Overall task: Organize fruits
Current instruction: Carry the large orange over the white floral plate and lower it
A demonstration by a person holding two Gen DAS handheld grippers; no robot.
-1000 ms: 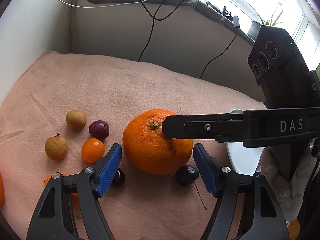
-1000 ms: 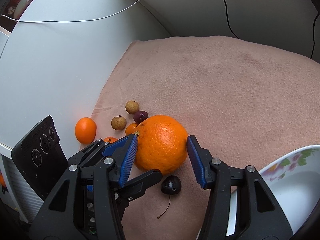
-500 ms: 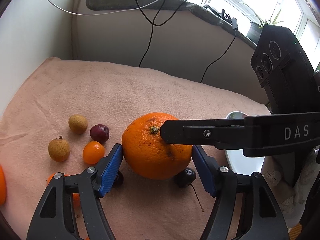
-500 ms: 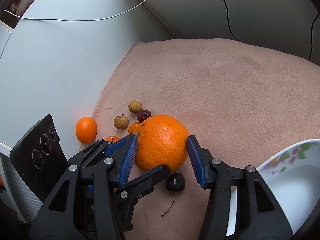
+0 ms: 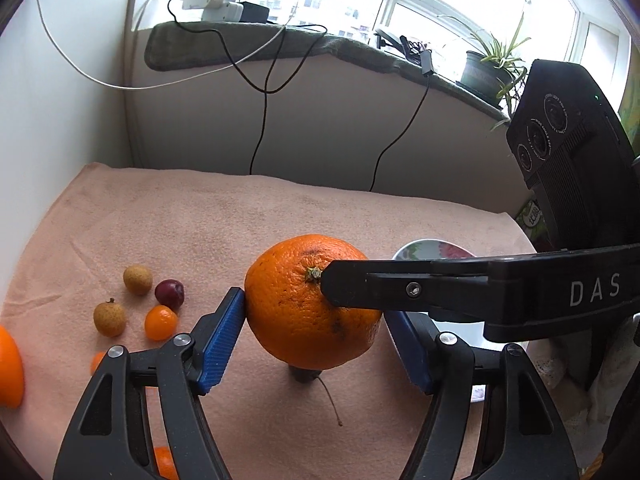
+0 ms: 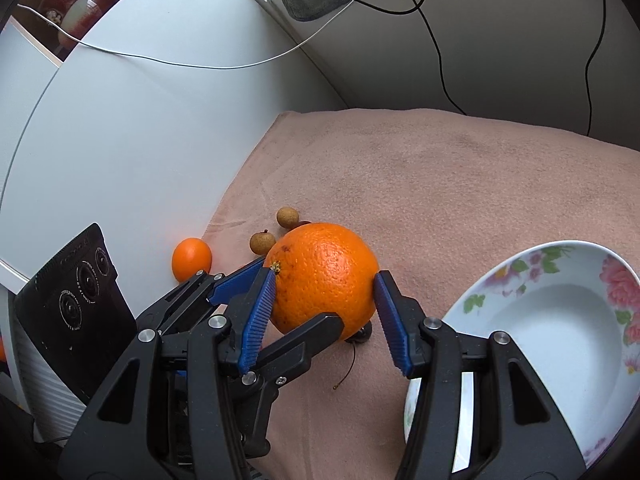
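At the left edge of the pink cloth (image 5: 280, 220), the left wrist view shows a half-cropped orange fruit (image 5: 9, 368), then two tan longans (image 5: 109, 317), a dark red plum (image 5: 169, 293) and a small kumquat (image 5: 160, 322) clustered near one another. The large orange (image 5: 308, 308) is lifted above the cloth, with a dark cherry (image 5: 305, 374) and its stem lying directly beneath it. The left gripper (image 5: 316, 340) has its blue pads pressed on both sides of the orange. The right gripper (image 6: 324, 312) closes on the same orange from the other direction, its blue pads touching left and right flanks.

The right wrist view shows the floral-rimmed white bowl (image 6: 560, 320) in full at the right edge of the cloth, just beside the right gripper; the left wrist view shows only a sliver of it behind the crossing finger. The plum and kumquat are hidden in the right wrist view. A windowsill with a potted plant (image 5: 492, 64) and power adapters appears only in the left wrist view.

Legible writing: "DAS" on the right gripper's finger (image 5: 520, 292).
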